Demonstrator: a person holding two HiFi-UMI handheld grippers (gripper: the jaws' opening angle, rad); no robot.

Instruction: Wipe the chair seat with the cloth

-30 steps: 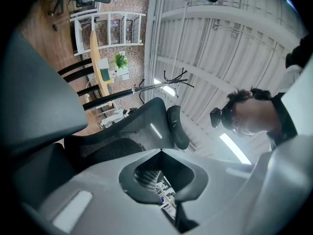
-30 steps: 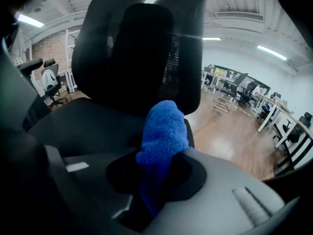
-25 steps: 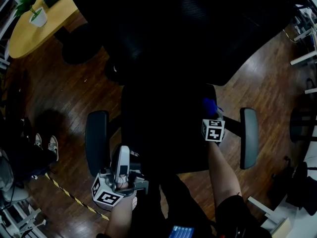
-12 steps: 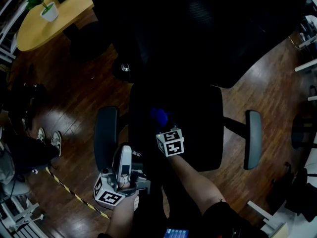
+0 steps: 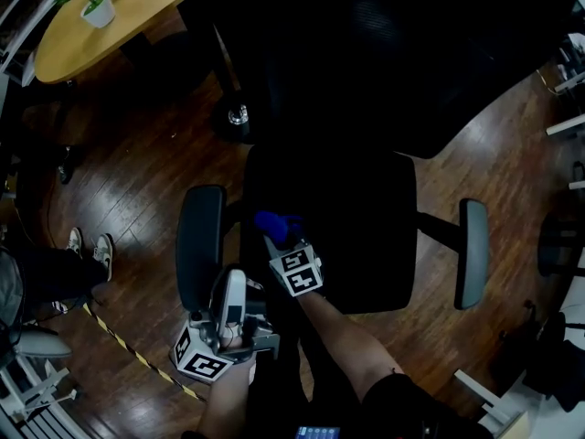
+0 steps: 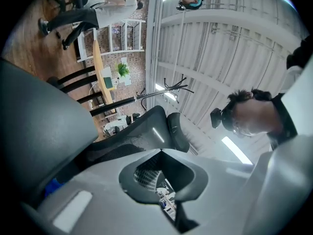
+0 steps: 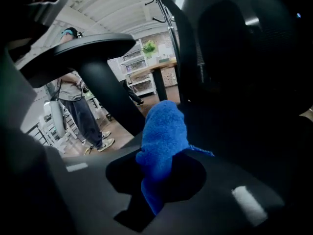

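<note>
The black chair seat (image 5: pixel 352 231) fills the middle of the head view, between a left armrest (image 5: pixel 199 245) and a right armrest (image 5: pixel 473 252). A blue cloth (image 5: pixel 274 225) lies pressed on the seat's left part, near the left armrest. My right gripper (image 5: pixel 281 240) is shut on the cloth, its marker cube just behind. In the right gripper view the blue cloth (image 7: pixel 164 136) bulges out between the dark jaws of my right gripper (image 7: pixel 159 177). My left gripper (image 5: pixel 228 314) hangs by the front of the left armrest, off the seat. My left gripper (image 6: pixel 164 153) is shut and holds nothing.
The chair's tall black backrest (image 5: pixel 384 53) rises at the far side of the seat. A wooden table (image 5: pixel 64 39) with a potted plant (image 5: pixel 96 9) stands at far left. A bystander's shoes (image 5: pixel 90 250) and striped floor tape (image 5: pixel 137 359) lie at left. White furniture legs (image 5: pixel 567 122) stand at right.
My right gripper has swept the blue cloth leftwards across the seat, from its right edge to near the left armrest. The left gripper has hardly moved.
</note>
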